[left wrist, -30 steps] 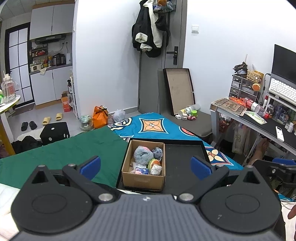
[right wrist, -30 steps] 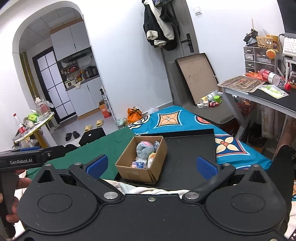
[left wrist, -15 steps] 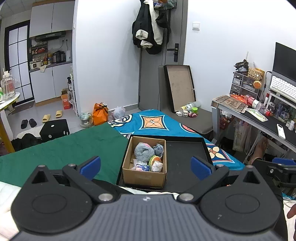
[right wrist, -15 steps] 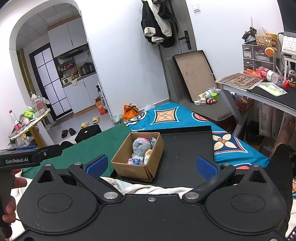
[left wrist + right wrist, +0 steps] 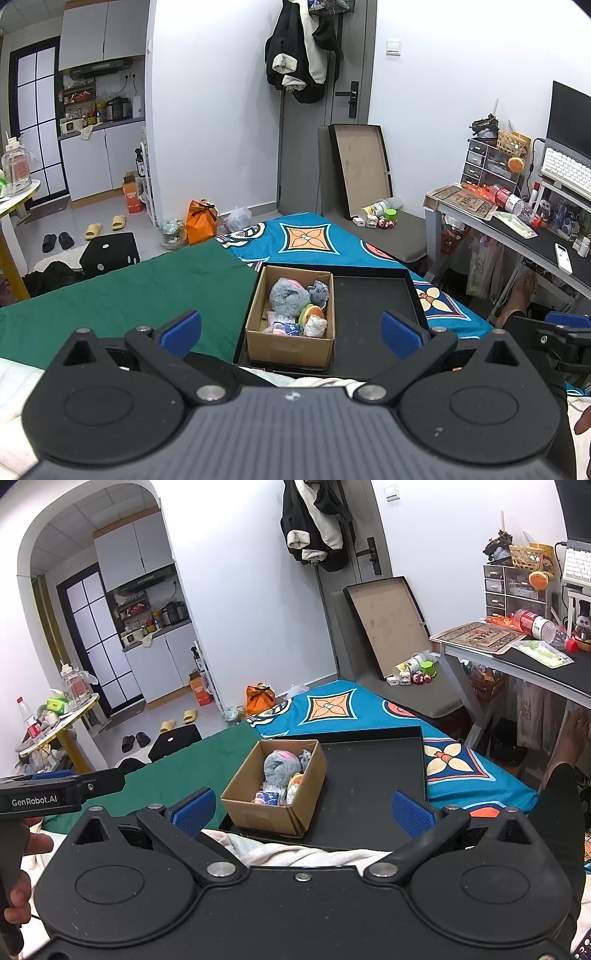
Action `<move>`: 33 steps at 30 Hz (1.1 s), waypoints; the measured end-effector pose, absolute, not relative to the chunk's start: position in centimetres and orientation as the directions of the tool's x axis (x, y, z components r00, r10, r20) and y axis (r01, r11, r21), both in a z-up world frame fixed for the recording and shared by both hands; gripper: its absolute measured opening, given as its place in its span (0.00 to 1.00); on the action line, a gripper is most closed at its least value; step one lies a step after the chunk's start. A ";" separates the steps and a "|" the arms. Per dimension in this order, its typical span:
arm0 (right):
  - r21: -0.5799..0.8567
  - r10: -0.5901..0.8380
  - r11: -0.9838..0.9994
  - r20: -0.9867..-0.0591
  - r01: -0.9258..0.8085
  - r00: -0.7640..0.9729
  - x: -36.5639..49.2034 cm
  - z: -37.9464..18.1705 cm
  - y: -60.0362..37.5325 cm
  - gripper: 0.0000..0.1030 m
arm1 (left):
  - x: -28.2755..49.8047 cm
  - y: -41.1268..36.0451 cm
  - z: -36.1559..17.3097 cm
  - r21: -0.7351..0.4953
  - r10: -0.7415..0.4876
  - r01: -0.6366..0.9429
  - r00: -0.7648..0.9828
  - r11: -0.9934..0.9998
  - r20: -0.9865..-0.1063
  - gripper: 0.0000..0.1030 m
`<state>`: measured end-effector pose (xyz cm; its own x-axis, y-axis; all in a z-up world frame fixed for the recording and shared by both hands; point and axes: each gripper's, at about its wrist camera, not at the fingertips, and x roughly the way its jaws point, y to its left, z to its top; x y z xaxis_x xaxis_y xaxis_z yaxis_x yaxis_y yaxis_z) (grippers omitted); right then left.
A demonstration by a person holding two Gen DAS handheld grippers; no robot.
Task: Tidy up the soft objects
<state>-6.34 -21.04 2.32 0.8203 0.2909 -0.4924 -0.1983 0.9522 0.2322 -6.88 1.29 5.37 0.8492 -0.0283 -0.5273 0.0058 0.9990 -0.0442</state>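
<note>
A: What could go wrong here?

B: The soft toys point(image 5: 295, 304) are crammed together in the cardboard box point(image 5: 291, 345); a grab may snag two at once.

A: And the fingers?

B: Left gripper point(image 5: 291, 329) and right gripper point(image 5: 302, 809) both gape apart, empty, short of the box, which sits between them.

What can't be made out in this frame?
- Lower toys in the cardboard box: both views, hidden by its walls and the grey plush.
- Print on the small packet: too small.
- Black tray near edge: left view, hidden by the gripper body.
</note>
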 end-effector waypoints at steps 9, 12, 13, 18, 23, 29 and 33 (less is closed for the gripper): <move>0.231 0.289 0.953 -0.496 -0.196 0.819 -6.4 2.2 -21.0 1.00 | -6.9 1.3 5.2 -0.046 -0.026 0.001 0.847 0.999 -0.531 1.00; 0.231 0.289 0.953 -0.497 -0.197 0.818 -6.4 2.2 -21.0 1.00 | -6.9 1.3 5.2 -0.046 -0.026 0.001 0.846 0.999 -0.532 1.00; 0.230 0.289 0.953 -0.497 -0.197 0.818 -6.4 2.3 -20.9 1.00 | -6.9 1.3 5.2 -0.046 -0.026 0.002 0.847 0.999 -0.532 1.00; 0.231 0.290 0.953 -0.496 -0.197 0.819 -6.4 2.2 -20.9 1.00 | -6.9 1.4 5.1 -0.047 -0.026 0.001 0.846 0.999 -0.533 1.00; 0.230 0.289 0.953 -0.497 -0.196 0.819 -6.4 2.2 -20.9 1.00 | -7.0 1.5 5.0 -0.046 -0.024 -0.001 0.845 0.999 -0.534 1.00; 0.230 0.288 0.953 -0.498 -0.195 0.818 -6.4 2.2 -20.9 1.00 | -7.0 1.7 4.7 -0.049 -0.021 -0.006 0.844 0.999 -0.536 1.00; 0.229 0.287 0.954 -0.500 -0.195 0.817 -6.4 2.1 -20.9 1.00 | -7.0 1.7 4.8 -0.047 -0.021 -0.005 0.845 0.999 -0.534 1.00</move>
<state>-6.40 -20.91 2.12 0.8170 0.2870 -0.5002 -0.1949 0.9537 0.2289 -6.97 1.73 4.78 0.8454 -0.0213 -0.5337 -0.0047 0.9989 -0.0474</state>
